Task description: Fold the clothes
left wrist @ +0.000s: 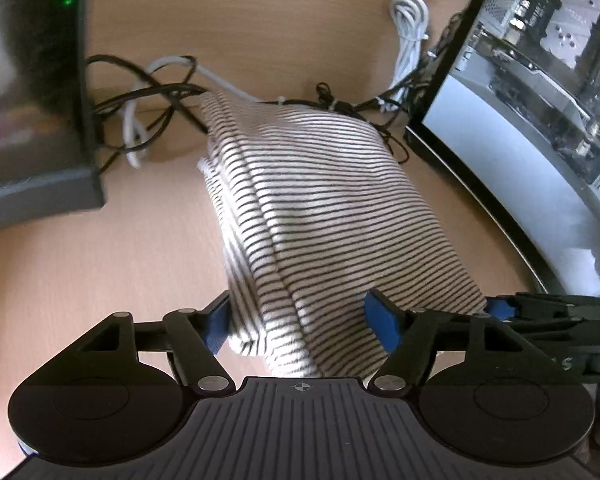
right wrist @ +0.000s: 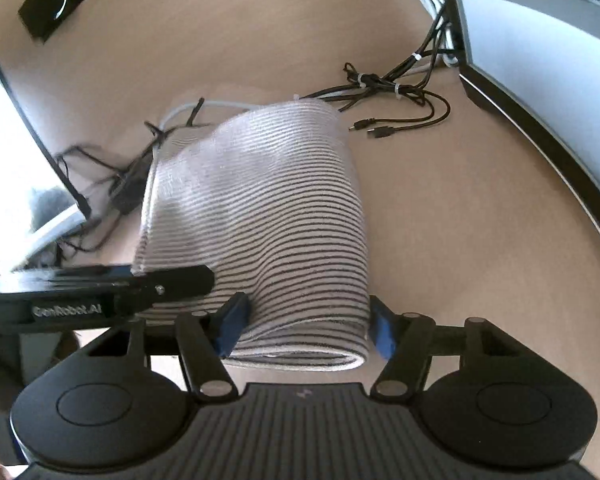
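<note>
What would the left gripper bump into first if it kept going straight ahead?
Probably the striped cloth. It already lies between the left gripper fingers and stretches ahead; black cables lie beyond.

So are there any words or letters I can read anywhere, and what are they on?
"GenRobot.AI": white letters on the side of the left gripper, seen from the right wrist.
"S": the one clear letter on the right gripper, seen from the left wrist; the rest is blurred.
Computer case: any labels inside are too small to read.

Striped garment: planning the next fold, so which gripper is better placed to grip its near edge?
Right, probably: the right gripper straddles a tidy folded corner of the striped garment; the left gripper straddles uneven layers.
</note>
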### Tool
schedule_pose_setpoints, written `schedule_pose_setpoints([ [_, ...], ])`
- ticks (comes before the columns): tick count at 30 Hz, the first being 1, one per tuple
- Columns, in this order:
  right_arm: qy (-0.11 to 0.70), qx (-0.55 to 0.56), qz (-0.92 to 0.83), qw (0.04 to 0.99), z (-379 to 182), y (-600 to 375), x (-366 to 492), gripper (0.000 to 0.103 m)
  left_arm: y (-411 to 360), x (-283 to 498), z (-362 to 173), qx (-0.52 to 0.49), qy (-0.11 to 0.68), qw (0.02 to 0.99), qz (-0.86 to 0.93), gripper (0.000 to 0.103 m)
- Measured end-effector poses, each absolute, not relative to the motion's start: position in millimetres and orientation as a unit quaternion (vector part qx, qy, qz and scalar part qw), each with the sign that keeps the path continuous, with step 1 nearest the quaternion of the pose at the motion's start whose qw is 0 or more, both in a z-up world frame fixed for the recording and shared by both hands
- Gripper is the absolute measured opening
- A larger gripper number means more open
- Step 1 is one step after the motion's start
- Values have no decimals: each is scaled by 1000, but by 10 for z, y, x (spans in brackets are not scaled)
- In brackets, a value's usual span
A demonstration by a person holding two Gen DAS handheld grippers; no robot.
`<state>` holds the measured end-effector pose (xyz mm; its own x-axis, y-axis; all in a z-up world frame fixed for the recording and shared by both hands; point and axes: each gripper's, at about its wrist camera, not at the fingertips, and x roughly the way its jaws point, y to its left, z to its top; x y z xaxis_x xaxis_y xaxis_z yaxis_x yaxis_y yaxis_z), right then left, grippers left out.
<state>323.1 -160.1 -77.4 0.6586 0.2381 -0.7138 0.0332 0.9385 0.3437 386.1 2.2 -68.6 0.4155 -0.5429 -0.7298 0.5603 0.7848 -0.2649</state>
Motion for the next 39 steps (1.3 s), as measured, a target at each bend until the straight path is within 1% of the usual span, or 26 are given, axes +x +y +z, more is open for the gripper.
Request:
schedule_pose_setpoints([
  [2,408,157,48,898,-766,-1575,3226,63,140,3762,-650,8,424,849,-316,81],
  [4,403,154,31,901,-717,-1538,3177,64,258,3662,-615,6,418,856,-304,91],
  [6,386,155,12,909,-627,-1473,3021,69,390,3503,-549,-1,403,864,-302,96],
  [7,377,155,3,913,-574,-1435,2920,72,460,3406,-506,-7,393,868,-304,97],
  [8,368,156,-6,917,-521,-1397,2819,81,531,3309,-464,-12,382,872,-306,98],
  [9,358,157,-15,920,-468,-1359,2718,90,601,3208,-419,-18,371,876,-308,101],
  [10,347,156,-24,924,-408,-1318,2609,93,668,3096,-367,-24,354,882,-311,103],
  [12,319,141,-37,936,-251,-1211,2333,103,789,2843,-225,-30,311,896,-316,103],
  [15,280,112,-51,952,-17,-1058,1937,103,931,2479,4,-45,254,912,-320,103],
  [19,223,95,-50,969,214,-994,1535,103,990,2067,211,-46,224,925,-303,103],
  [23,212,121,-29,969,274,-1046,1292,103,834,1623,210,-9,262,935,-239,103],
  [27,242,106,-1,965,131,-1164,950,103,753,1098,119,-15,341,928,-151,103],
  [29,247,109,10,963,101,-1253,702,103,697,909,121,-16,364,921,-136,103],
  [32,229,112,10,967,67,-1372,368,103,674,561,117,-40,366,924,-106,103],
  [35,215,113,15,970,-14,-1503,112,103,673,297,55,-97,380,915,-93,103],
  [39,222,109,27,969,-27,-1656,-41,103,709,244,50,-154,389,900,-119,103],
])
